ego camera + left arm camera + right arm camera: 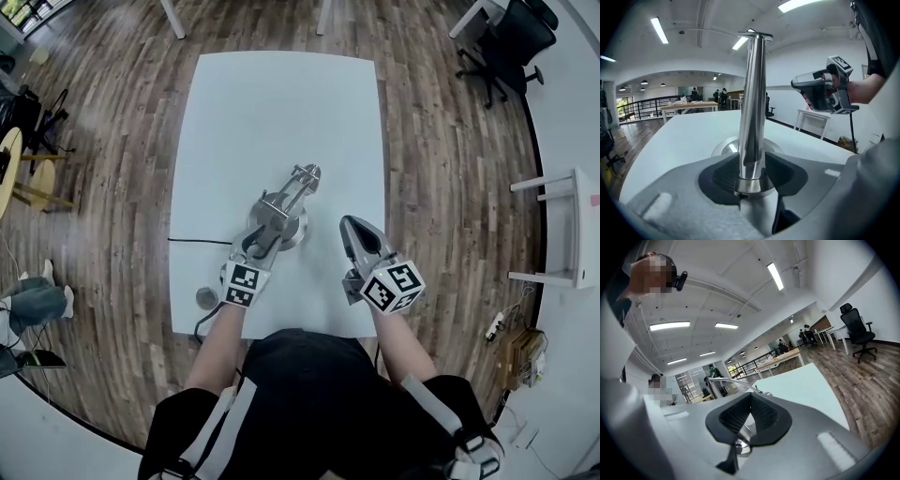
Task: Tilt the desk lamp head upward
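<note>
The left gripper (751, 171) had its jaws spread either side of the desk lamp (289, 202), which stood on the white table (281, 103). They flanked the post (753, 103) just above the round base (723, 147), probably to steady the lamp for the tilt. Right of the lamp, the right gripper (354, 230) hung pressed together on nothing, likely waiting to lift the head.

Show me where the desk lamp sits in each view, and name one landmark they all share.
Head view: desk lamp at the table's middle, its base by the left tool.
Left gripper view: its chrome post dead centre, upright between the open jaws.
Right gripper view: only its thin arm, left of centre, just above the jaws.
Shared landmark: the white table.
</note>
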Demonstrator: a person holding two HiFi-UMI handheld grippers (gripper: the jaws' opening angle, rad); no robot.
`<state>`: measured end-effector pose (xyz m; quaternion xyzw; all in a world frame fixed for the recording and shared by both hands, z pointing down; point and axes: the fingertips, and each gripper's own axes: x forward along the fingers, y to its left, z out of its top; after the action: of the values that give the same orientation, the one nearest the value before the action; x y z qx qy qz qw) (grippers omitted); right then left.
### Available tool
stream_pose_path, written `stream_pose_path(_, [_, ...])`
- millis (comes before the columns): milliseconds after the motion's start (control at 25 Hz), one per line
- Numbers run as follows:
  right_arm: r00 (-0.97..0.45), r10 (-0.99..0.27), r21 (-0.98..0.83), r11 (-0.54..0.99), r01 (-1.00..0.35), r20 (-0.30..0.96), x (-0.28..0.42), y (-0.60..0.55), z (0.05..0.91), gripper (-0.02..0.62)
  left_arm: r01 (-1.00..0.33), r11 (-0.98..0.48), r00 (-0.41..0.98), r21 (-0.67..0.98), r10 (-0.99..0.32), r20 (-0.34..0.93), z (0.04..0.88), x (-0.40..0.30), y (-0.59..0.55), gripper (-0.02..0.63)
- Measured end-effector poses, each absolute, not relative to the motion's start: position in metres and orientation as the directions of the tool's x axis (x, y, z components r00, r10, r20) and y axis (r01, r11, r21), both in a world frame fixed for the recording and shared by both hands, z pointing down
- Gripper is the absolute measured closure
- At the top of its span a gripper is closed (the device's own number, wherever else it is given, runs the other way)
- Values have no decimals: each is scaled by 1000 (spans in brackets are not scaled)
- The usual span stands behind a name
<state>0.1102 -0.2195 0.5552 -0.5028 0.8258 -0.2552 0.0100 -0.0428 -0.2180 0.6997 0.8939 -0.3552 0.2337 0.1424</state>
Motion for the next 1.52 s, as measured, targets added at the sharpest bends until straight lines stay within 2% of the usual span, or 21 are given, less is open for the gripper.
stream_pose_path(160, [-542, -807, -477, 390, -788, 235, 99, -226, 556, 589, -690, -722, 611, 54, -541, 577, 706, -37, -221, 431])
stream_pose_path(280, [-590, -779, -636, 347, -689, 214, 92, -235, 561, 589, -698, -713, 608, 68, -538, 584, 707, -37, -221, 431])
stream_pose_path(320, [-615, -763, -703, 325, -632, 200, 87, -240, 562, 575, -700, -711, 608, 72, -539, 583, 707, -37, -221, 431])
stream_pose_path(360, [-645, -742, -764, 306, -568, 183, 81, -244, 563, 483, -701, -709, 608, 75, -539, 582, 708, -37, -221, 433])
stream_pose_path(400, [-676, -719, -815, 290, -501, 159, 73, -248, 561, 463, -701, -709, 609, 77, -539, 582, 708, -37, -221, 433])
stream_pose_path(480, [-722, -683, -887, 261, -381, 109, 61, -257, 557, 453, -700, -710, 611, 79, -538, 580, 709, -37, -220, 433])
stream_pose_path(600, [-727, -679, -950, 152, -274, 101, 59, -268, 565, 446, -699, -711, 614, 80, -539, 577, 708, -35, -217, 433])
stream_pose_path(840, [-718, -687, -983, 30, -180, 110, 59, -286, 574, 443, -700, -711, 613, 75, -543, 574, 708, -35, -217, 433])
stream_pose_path(1160, [-702, -711, -993, -105, 59, 33, 57, -303, 577, 430, -696, -714, 624, 83, -543, 563, 708, -37, -225, 433])
stream_pose_path(1520, [-699, -712, -979, -179, 101, 58, 50, -318, 586, 422, -693, -716, 629, 89, -539, 560, 708, -34, -223, 434])
